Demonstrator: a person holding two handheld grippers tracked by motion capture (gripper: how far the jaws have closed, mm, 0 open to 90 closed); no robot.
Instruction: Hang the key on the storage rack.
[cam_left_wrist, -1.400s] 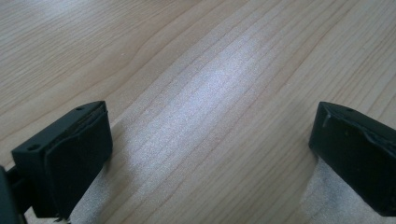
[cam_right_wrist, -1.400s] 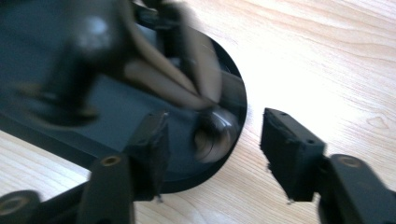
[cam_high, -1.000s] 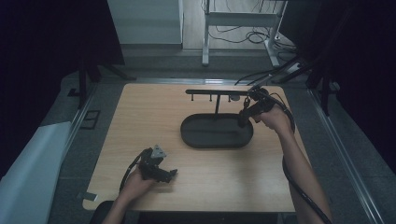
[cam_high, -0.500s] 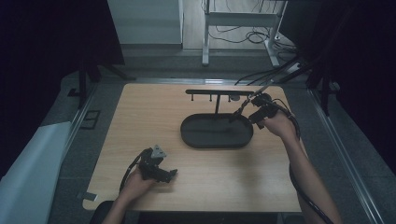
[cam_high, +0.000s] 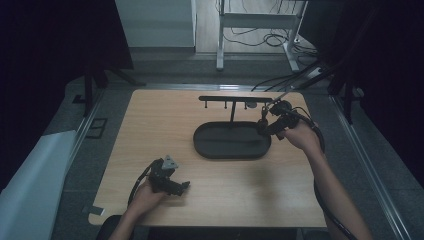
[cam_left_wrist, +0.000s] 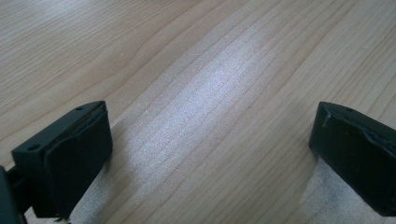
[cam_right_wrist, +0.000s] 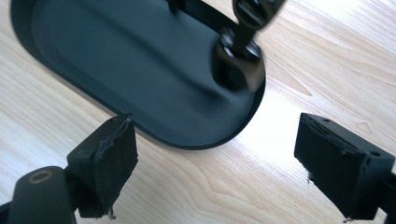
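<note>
A black oval tray (cam_high: 232, 155) lies mid-table with a thin T-shaped rack (cam_high: 225, 99) rising from it. In the right gripper view a small dark, shiny object (cam_right_wrist: 240, 65) hangs over the right end of the tray (cam_right_wrist: 116, 60). My right gripper (cam_high: 261, 126) hovers beside that end. Its jaws have just been opening, and my right gripper (cam_right_wrist: 215, 172) now stands open, with bare wood and the tray's edge showing through the gap. My left gripper (cam_high: 184, 187) rests on the table at the near left. In its own view my left gripper (cam_left_wrist: 210, 158) is open over bare wood.
The wooden table (cam_high: 150, 130) has bare surface left of the tray and along the near edge. Cables (cam_high: 280, 82) run off the far right corner. A white table frame (cam_high: 250, 20) stands on the floor beyond.
My right hand has drawn back a little from the rack's right end toward the near right. The left hand and gripper have stayed where they were.
</note>
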